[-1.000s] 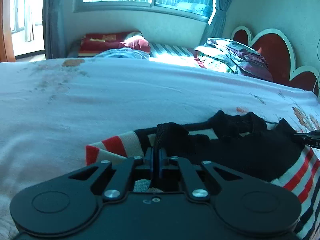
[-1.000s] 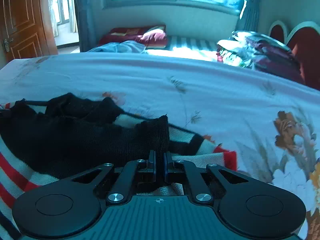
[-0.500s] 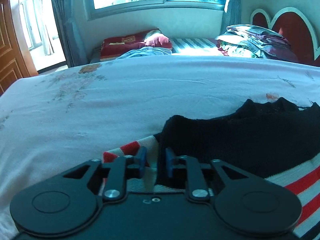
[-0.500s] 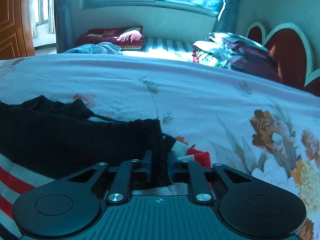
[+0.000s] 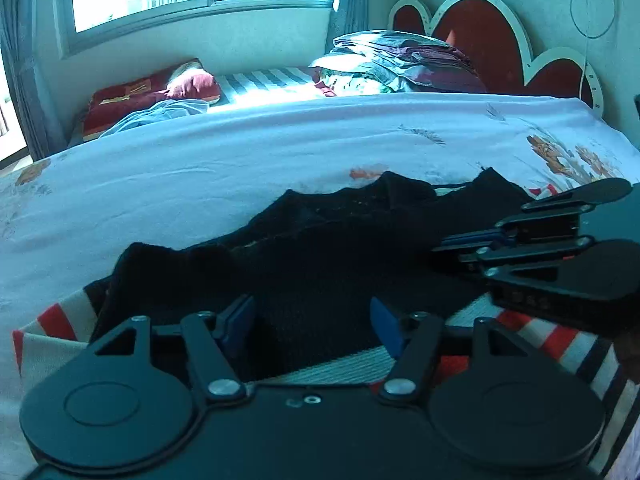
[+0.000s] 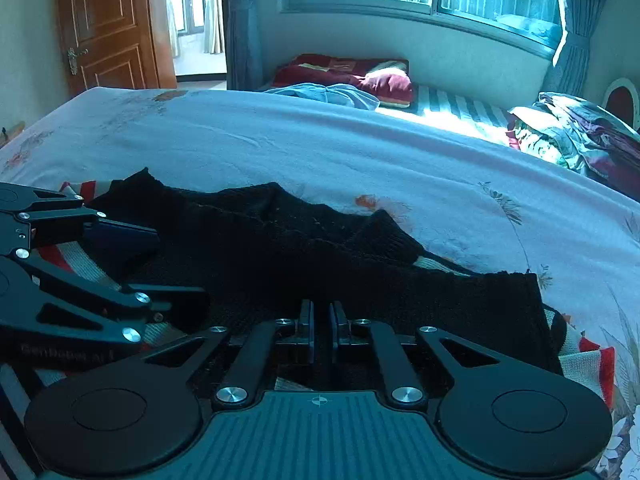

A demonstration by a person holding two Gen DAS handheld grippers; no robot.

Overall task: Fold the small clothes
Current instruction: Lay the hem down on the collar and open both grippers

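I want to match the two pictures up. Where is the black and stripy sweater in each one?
Left wrist view: the sweater lies low in the middle, just beyond the open left claw, with the right claw at the right edge.
Right wrist view: it stretches across the lower middle, beyond the right claw; the left claw enters from the left.
Shared landmark: the dark red pillow under the window.

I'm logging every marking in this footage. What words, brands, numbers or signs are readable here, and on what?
"GenDobot AI 1": uncertain reading of faint, blurred lettering on the black left gripper body, right wrist view.
Small characters on the black right gripper body, left wrist view: too blurred to read.
Gold emblem on the dark red pillow: not legible.
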